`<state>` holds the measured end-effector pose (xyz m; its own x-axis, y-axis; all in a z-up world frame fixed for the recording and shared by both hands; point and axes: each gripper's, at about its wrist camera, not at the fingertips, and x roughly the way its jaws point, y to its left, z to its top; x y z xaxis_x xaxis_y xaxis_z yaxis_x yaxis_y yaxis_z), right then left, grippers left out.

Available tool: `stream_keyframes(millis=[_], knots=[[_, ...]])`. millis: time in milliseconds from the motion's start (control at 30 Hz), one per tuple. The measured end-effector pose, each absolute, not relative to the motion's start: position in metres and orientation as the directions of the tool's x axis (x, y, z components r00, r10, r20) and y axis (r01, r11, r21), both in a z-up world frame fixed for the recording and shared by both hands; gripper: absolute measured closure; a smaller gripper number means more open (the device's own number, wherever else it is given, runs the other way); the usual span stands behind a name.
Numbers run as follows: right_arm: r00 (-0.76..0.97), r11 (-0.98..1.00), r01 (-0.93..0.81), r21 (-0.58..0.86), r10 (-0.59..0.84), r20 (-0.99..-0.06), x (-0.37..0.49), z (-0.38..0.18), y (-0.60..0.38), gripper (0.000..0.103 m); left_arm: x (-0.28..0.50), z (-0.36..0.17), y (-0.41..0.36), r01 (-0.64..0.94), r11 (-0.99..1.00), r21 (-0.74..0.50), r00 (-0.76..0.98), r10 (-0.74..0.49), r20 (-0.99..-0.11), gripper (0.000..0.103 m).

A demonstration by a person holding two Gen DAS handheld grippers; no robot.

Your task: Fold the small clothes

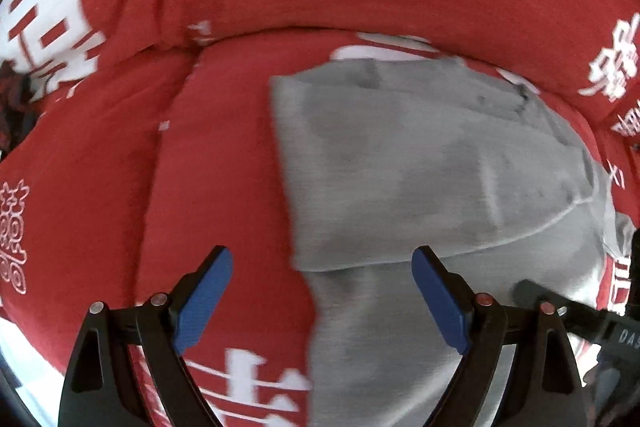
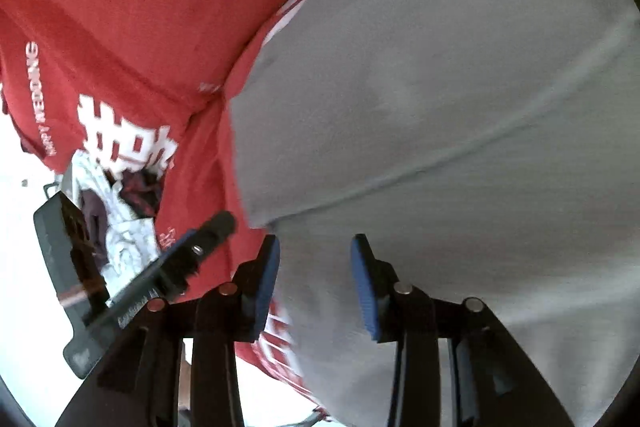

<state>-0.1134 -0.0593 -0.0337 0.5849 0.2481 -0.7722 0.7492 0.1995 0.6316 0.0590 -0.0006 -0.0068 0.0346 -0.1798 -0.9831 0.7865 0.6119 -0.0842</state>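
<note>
A grey garment (image 1: 420, 167) lies partly folded on a red cloth with white characters (image 1: 100, 155); one flap is folded over a lower layer. My left gripper (image 1: 322, 267) is open wide and empty, hovering at the garment's left edge. In the right wrist view the grey garment (image 2: 440, 87) fills the right side. My right gripper (image 2: 314, 259) is open and empty, over the garment's lower left edge. The right gripper's body shows at the lower right of the left wrist view (image 1: 580, 315), and the left gripper's body shows in the right wrist view (image 2: 160, 275).
The red cloth (image 2: 140, 7) has folds and seams running across it. A pile of other clothes (image 2: 120, 211) lies at the left beyond the cloth's edge, over a white surface (image 2: 24, 247).
</note>
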Motion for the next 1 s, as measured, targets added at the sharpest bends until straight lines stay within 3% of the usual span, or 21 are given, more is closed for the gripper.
stream_keyframes(millis=[400, 700, 1000], knots=[[0.526, -0.076, 0.848, 0.525, -0.006, -0.85, -0.328, -0.017, -0.138, 0.063, -0.057, -0.007, -0.078, 0.884, 0.447, -0.137, -0.068, -0.166, -0.984, 0.012], [0.45, -0.299, 0.819, 0.49, -0.195, -0.872, -0.466, -0.024, -0.191, 0.063, -0.133, -0.014, -0.136, 0.92, 0.362, -0.149, -0.101, -0.148, -0.984, 0.012], [0.466, -0.48, 0.684, 0.55, -0.293, -0.835, -0.543, -0.067, -0.228, 0.063, -0.175, -0.026, -0.181, 0.937, 0.322, -0.133, -0.094, -0.134, -0.987, 0.012]])
